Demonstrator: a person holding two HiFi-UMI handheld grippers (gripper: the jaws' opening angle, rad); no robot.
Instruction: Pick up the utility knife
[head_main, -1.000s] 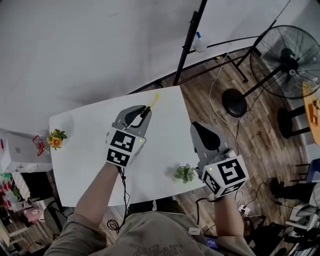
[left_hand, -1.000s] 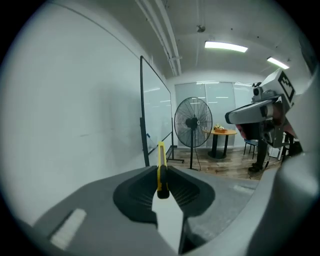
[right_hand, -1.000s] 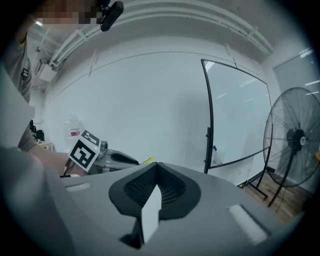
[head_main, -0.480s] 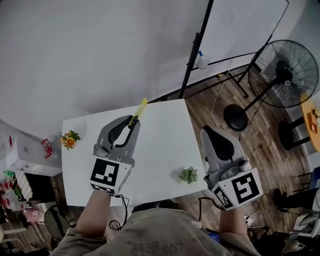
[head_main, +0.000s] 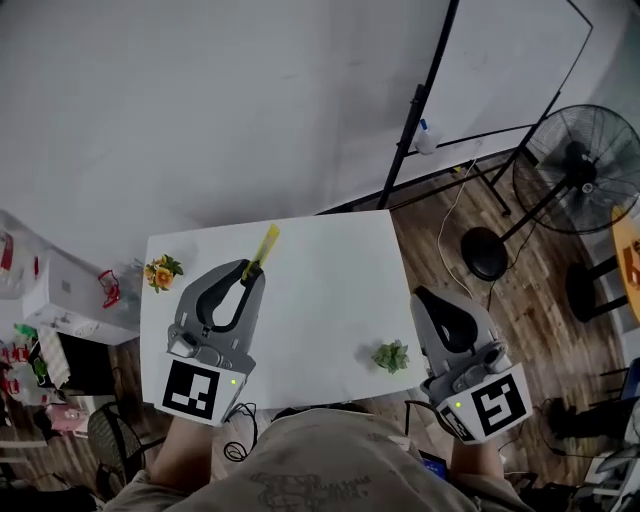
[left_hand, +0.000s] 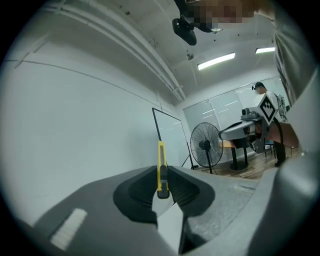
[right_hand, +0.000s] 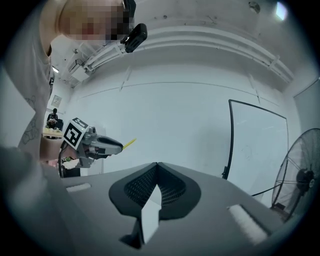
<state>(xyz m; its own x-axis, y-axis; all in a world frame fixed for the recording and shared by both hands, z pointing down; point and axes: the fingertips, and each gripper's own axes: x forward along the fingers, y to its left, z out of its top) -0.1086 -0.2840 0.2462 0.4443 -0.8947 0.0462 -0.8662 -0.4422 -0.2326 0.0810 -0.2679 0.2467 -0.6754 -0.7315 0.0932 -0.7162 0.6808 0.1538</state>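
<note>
White tabletop (head_main: 320, 270) by a grey wall. My left tool (head_main: 251, 268) grips the yellow utility knife (head_main: 267, 240), raised higher than 1 second ago: pickup looks done. My right tool (head_main: 428, 295) hangs closed, empty

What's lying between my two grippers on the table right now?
Head view: only a small green plant, close beside the right gripper; the rest of the white table toward the left gripper, shut on the utility knife, is bare.

The slim yellow utility knife (head_main: 266, 245) is sticking straight out from the left gripper (head_main: 249, 272), pinched at its dark end.
</note>
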